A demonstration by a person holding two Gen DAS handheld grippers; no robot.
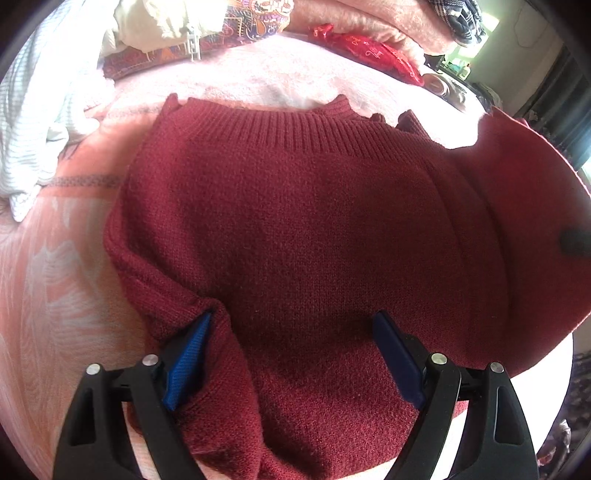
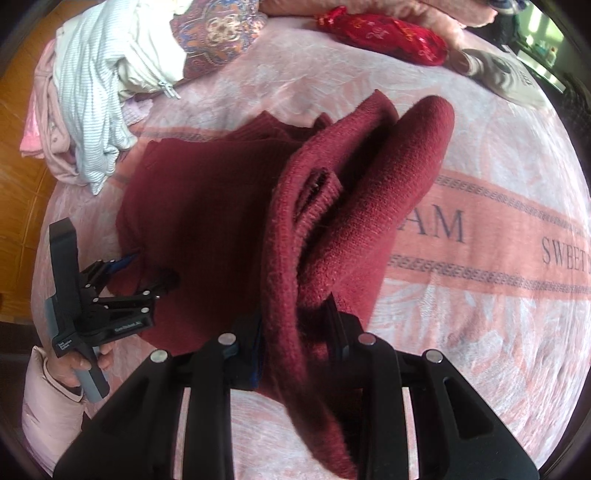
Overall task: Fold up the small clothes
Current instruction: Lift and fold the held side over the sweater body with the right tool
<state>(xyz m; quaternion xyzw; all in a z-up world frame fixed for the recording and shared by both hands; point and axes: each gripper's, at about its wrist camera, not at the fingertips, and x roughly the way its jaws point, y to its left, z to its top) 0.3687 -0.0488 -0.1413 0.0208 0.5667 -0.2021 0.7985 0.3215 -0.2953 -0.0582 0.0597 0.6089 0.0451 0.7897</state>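
Note:
A dark red knit sweater (image 1: pixel 314 229) lies on the pink bed cover, its ribbed neck at the far side. My left gripper (image 1: pixel 295 332) is open, its blue fingers (image 1: pixel 188 354) wide apart and pressed on the sweater's near hem; a fold of knit wraps the left finger. My right gripper (image 2: pixel 295 325) is shut on the sweater (image 2: pixel 288 229), holding its right side lifted in thick hanging folds. The left gripper (image 2: pixel 147 273) shows in the right wrist view at the sweater's left edge, held by a hand.
A pile of white striped and pink clothes (image 2: pixel 96 85) lies at the far left. A patterned pillow (image 2: pixel 218 33) and a red satin pouch (image 2: pixel 384 33) lie at the back. The pink bed cover (image 2: pixel 480 229) with lettering stretches right. A wooden floor (image 2: pixel 18 122) shows left.

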